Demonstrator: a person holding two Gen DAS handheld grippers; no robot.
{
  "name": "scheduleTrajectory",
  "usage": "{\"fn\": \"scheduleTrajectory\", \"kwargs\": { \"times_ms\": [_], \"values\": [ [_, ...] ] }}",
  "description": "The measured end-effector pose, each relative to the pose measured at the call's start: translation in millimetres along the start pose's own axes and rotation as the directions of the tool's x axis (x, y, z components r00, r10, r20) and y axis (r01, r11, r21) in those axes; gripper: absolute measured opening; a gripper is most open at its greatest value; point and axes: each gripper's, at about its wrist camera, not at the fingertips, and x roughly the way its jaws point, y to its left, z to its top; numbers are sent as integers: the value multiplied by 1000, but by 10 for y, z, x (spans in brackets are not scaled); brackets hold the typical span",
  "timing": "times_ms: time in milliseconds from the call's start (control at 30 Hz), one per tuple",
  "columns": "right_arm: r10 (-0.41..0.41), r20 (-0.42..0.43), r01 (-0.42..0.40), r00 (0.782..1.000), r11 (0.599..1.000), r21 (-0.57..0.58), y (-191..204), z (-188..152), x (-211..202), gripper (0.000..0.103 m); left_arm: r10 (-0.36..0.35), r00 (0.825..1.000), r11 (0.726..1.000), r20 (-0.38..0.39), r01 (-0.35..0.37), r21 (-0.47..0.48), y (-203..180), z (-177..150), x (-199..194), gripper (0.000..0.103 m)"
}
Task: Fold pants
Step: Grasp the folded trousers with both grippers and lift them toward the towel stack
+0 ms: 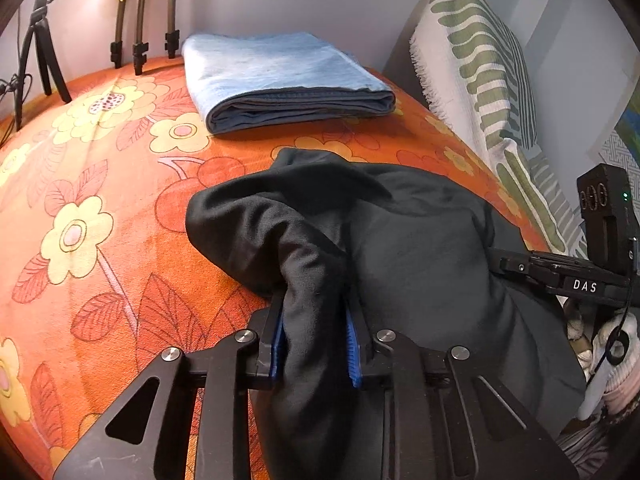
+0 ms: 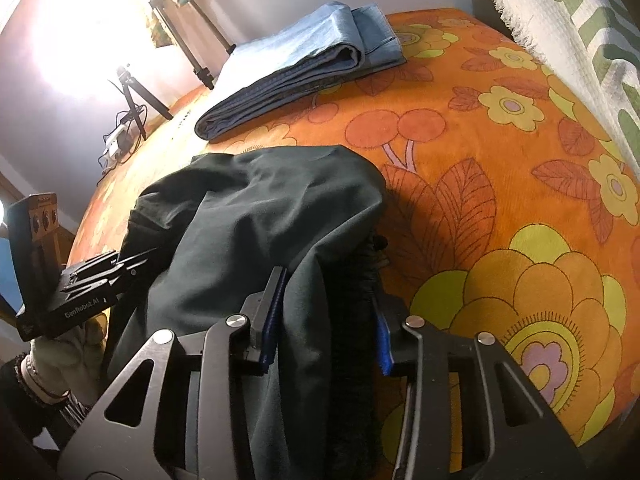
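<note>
A heap of black pants [image 1: 420, 240] is seen at the lower middle of the left wrist view, lying on a bed covered by an orange floral bedspread [image 1: 100, 200]. A bunched fold of the pants is clenched between the blue pads of the left gripper [image 1: 316, 340], the cloth filling the narrow gap between the jaws. In the right wrist view the pants [image 2: 256, 216] are shown at centre and lower left, and the right gripper [image 2: 324, 320] is closed on a thicker bundle of the fabric, including a darker ribbed strip; both pads are seen against the cloth.

Open bedspread is left to the left of the pants in the left wrist view, and to the right and lower right [image 2: 500, 200] in the right wrist view. Between the pants and the folded blue jeans [image 1: 280, 76] at upper centre a strip of bare cover is seen; the two garments lie apart. The jeans [image 2: 304, 64] are set near the far edge of the bed, close to the wall.

The right edge is bounded by a white and green patterned throw [image 1: 480, 72]. At the upper left a small black tripod [image 1: 38, 48] is stood at the bed's edge. No containers are shown.
</note>
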Motion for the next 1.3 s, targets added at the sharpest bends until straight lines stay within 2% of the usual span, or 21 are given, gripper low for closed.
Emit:
{"fn": "scheduleTrajectory", "kwargs": {
  "times_ms": [100, 167, 267, 433, 600, 700, 767, 800, 867, 900, 967, 1033, 1133, 1300],
  "values": [
    [32, -11, -32, 999, 999, 25, -63, 17, 36, 51, 4, 1000, 1000, 1, -4, 3, -7, -5, -2, 22],
    [-2, -13, 2, 1000, 1000, -21, 7, 21, 55, 52, 6, 1000, 1000, 1, -6, 5, -13, -4, 0, 22],
    [-18, -9, 18, 1000, 999, -30, 40, 16, 63, 54, 6, 1000, 1000, 2, -6, 5, -15, -4, 1, 22],
    [-9, 0, 9, 1000, 1000, -8, 58, 6, 48, 46, 2, 1000, 1000, 6, -2, -2, -8, 4, -1, 20],
    [-57, 32, 59, 998, 997, -55, 182, 0, -8, 37, 4, 1000, 1000, 12, -4, -2, -9, 4, -13, 18],
    [-36, 25, 38, 999, 998, -43, 134, 4, -12, 35, 4, 1000, 1000, 16, -4, -2, -11, -1, -19, 17],
    [-5, 11, 5, 1000, 1000, -12, 49, 13, 11, 39, 4, 1000, 1000, 18, -4, -3, -12, -3, -19, 17],
    [30, -8, -30, 1000, 999, 28, -24, 10, 46, 48, 4, 1000, 1000, 19, -4, -4, -12, -8, -18, 17],
    [59, 6, -59, 998, 996, 63, -71, -2, 51, 50, 6, 1000, 1000, 21, -5, -7, -13, -11, -16, 17],
    [47, 6, -47, 999, 997, 54, -44, -8, 54, 50, 6, 1000, 1000, 22, -6, -8, -16, -12, -20, 16],
    [18, 10, -19, 1000, 1000, 24, 41, -27, 62, 45, 0, 1000, 1000, 27, 0, -14, -13, 1, -45, 15],
    [2, 25, -2, 1000, 1000, 4, 114, -34, 30, 33, -4, 999, 1000, 41, 5, -19, -5, 24, -97, 14],
    [-7, 51, 9, 999, 1000, -21, 214, -12, -96, 21, -5, 998, 1000, 69, 6, -18, 14, 48, -195, 14],
    [-37, 87, 42, 996, 997, -66, 408, -52, -269, 16, -16, 995, 999, 94, 19, -30, 51, 51, -318, 13]
  ]
}}
